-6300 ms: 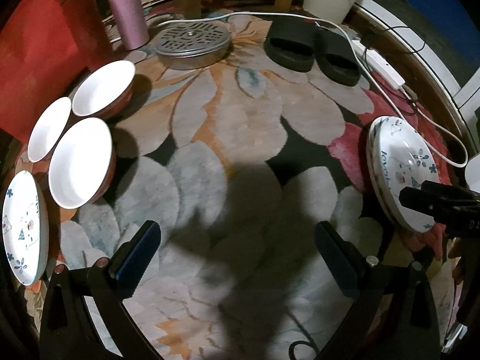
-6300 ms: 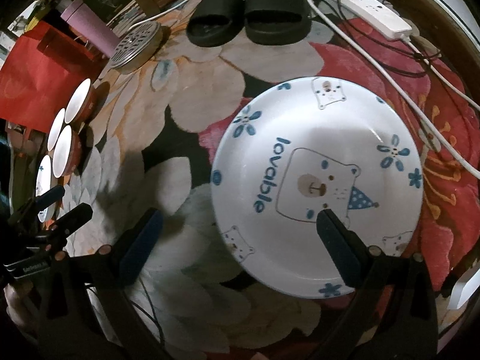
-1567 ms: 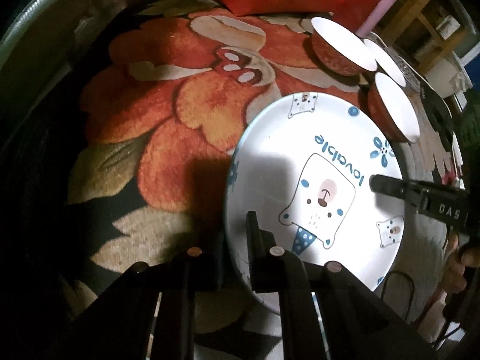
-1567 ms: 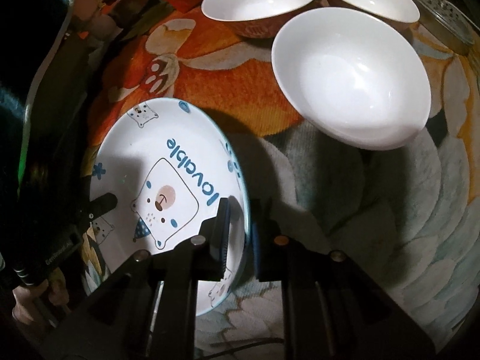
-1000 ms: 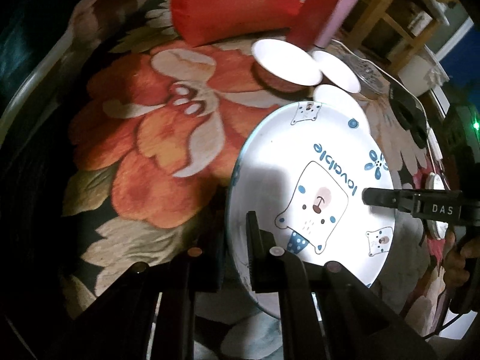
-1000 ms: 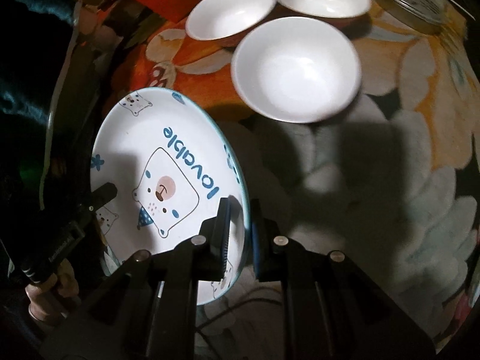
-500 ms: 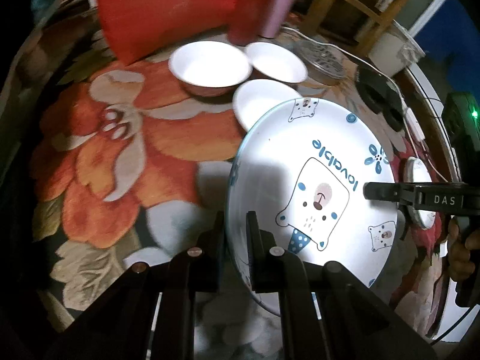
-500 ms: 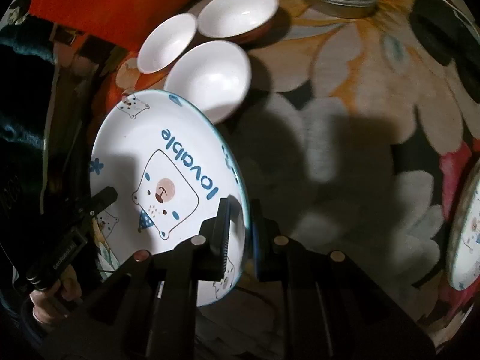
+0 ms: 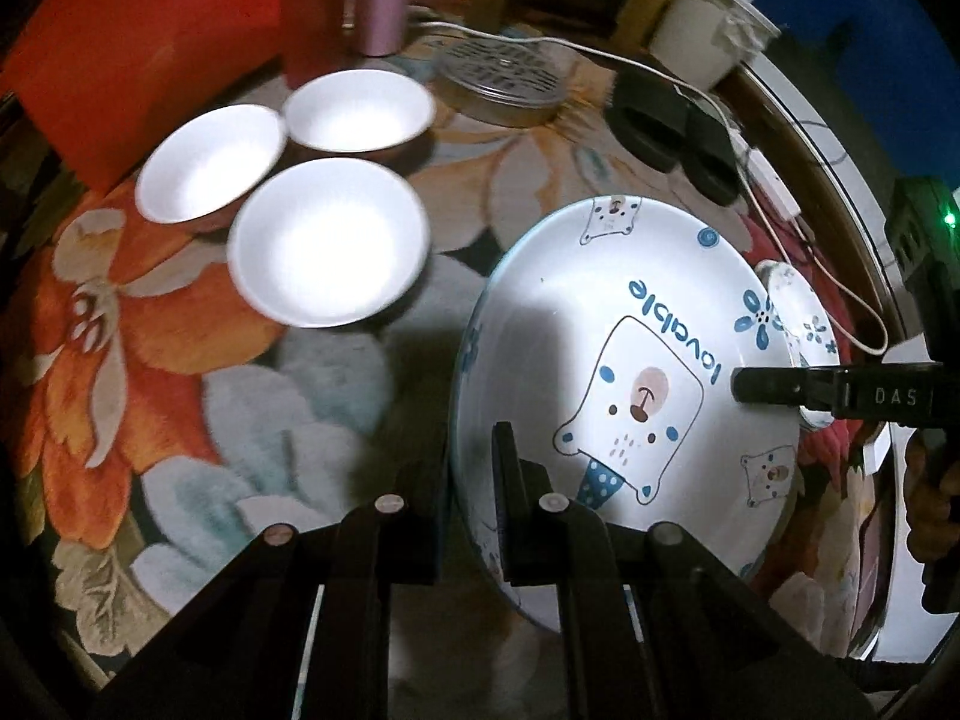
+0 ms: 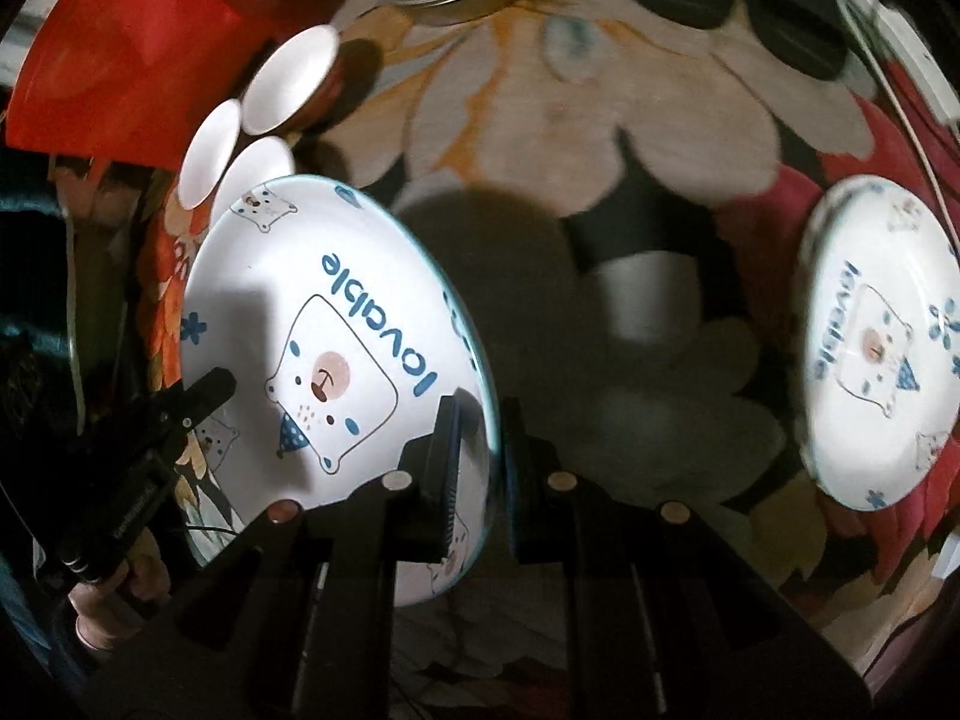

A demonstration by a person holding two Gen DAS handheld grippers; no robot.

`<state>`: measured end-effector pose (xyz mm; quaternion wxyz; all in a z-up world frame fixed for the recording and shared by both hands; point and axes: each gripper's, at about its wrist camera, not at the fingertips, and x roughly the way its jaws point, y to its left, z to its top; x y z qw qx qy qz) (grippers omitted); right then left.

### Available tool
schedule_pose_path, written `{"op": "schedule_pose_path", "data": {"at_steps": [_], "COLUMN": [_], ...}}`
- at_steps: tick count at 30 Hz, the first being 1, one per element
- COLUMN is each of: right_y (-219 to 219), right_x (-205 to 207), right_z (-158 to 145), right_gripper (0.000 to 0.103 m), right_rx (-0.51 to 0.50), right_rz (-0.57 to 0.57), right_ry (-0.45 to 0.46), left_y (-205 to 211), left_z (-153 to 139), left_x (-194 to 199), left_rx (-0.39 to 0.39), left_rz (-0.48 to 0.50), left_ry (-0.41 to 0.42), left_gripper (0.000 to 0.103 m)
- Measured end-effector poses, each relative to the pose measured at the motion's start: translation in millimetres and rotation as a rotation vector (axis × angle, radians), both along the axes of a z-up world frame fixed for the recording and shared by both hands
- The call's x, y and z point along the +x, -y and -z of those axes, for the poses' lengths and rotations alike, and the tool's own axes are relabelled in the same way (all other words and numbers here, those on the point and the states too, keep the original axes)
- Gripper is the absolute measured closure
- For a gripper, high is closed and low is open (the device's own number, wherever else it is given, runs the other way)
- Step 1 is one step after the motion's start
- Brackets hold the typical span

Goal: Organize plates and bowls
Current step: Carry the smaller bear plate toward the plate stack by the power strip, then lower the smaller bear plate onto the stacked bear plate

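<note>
**Two hand-held grippers, one bear plate, a stack to reach**

Two hand-held grippers share the load; my left hand-held gripper (image 9: 468, 516) is clamped on the near rim of the bear plate (image 9: 630, 396), and my right hand-held gripper (image 10: 480, 450) pinches the opposite rim, one pad on the printed face and one behind it; both are closed down to the thickness of the rim, with nothing else between the pads.

The plate hangs in the air above the flowered rug (image 9: 180, 396), tilted, face up; the three white bowls (image 9: 327, 240) sit clustered on the rug near the red bag (image 9: 138, 42); the second bear plate (image 10: 879, 342) lies flat on the rug well off to my right, and I judge it to be the place to stack this one.

To do the carry well, I keep both grips firm and move the two hands as one, so the rim is neither twisted nor pulled apart; I level the plate before lowering; I centre it over the resting plate, set it down gently, and only then release; the glazed rim may slip if either hand rolls alone.
</note>
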<state>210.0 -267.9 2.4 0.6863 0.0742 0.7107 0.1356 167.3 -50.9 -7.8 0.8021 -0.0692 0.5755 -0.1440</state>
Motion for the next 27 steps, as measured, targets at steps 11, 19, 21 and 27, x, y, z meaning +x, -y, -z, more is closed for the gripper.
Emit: {"op": "schedule_pose_path", "data": {"at_steps": [11,19,21,27], "right_y": [66.0,118.1,133.9,180.4], "right_x": [1.6,3.9,3.1,-0.3], "right_z": [-8.0,-14.8,-14.1,-9.0], "right_gripper": [0.09,0.09,0.09,0.09], "right_rx": [-0.023,-0.055,-0.058,-0.062], "right_rz": [0.096,0.151,0.175,0.246], "right_ry": [0.015,0.042,0.041,0.029], "left_y": [64.5,122.6,137.4,184.5], "left_z": [-1.3,-0.9,-0.2,5.7], "left_x": [11.3,23.4,25.2,28.1], "left_rx": [-0.018,-0.035,-0.038,-0.039], "left_rz": [0.053,0.103,0.117,0.17], "left_ry": [-0.007,-0.009,-0.011,-0.02], "left_gripper": [0.093,0.093,0.093,0.093]}}
